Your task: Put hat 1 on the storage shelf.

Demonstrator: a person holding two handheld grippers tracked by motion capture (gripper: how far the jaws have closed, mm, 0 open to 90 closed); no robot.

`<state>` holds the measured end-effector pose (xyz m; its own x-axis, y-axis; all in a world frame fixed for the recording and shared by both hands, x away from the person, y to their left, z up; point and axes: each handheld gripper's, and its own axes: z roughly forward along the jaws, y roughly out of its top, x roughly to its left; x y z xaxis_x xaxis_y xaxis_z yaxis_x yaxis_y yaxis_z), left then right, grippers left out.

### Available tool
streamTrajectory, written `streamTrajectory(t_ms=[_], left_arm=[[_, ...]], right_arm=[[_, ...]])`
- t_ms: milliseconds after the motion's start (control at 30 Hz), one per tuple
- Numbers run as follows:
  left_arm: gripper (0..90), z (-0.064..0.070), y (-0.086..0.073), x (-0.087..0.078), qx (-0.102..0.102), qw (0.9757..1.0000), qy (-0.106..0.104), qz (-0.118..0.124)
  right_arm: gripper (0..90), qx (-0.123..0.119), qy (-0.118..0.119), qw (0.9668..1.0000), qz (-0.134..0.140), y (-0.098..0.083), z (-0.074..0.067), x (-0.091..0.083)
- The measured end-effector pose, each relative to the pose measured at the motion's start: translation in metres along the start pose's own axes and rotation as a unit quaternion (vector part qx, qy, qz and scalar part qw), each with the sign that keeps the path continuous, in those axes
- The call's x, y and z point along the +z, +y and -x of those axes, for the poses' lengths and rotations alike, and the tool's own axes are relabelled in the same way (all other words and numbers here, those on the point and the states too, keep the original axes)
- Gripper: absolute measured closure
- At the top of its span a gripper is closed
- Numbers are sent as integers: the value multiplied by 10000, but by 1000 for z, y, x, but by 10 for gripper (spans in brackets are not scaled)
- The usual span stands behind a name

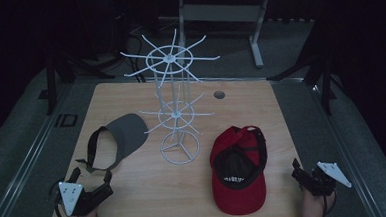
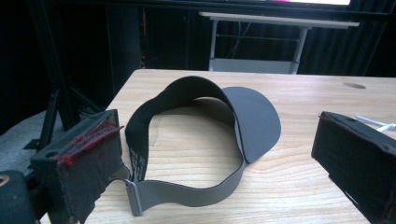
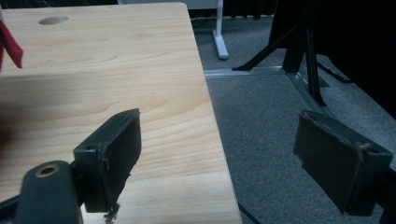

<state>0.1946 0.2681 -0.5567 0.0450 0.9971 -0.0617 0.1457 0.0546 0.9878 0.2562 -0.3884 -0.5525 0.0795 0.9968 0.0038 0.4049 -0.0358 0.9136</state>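
The left gripper [image 1: 92, 186], jaws wide and empty at the table's [image 1: 151, 201] near left corner, points straight at the grey visor [image 2: 205, 140] just ahead — strap end nearest, brim toward the far edge — nearer than the equally wide right gripper [image 1: 304, 175].

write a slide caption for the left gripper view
Open left gripper faces a dark grey visor lying on the wooden table.

One grey visor [image 1: 122, 137], one red cap [image 1: 239, 171], one white wire rack [image 1: 177, 109], two tongs.
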Motion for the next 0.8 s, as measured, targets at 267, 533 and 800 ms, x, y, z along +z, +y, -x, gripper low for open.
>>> streamTrajectory(t_ms=[267,533,800], left_arm=[[25,5,2,0,-201,9994,-259,61],[59,22,4,2,-119,9950,-952,-281],[56,39,3,3,70,9919,-1203,-414]], right_arm=[[163,82,71,9999,-105,1,2,-3],[144,60,470,9986,-248,10,0,-8],[137,-213,609,9975,-283,38,-11,-21]])
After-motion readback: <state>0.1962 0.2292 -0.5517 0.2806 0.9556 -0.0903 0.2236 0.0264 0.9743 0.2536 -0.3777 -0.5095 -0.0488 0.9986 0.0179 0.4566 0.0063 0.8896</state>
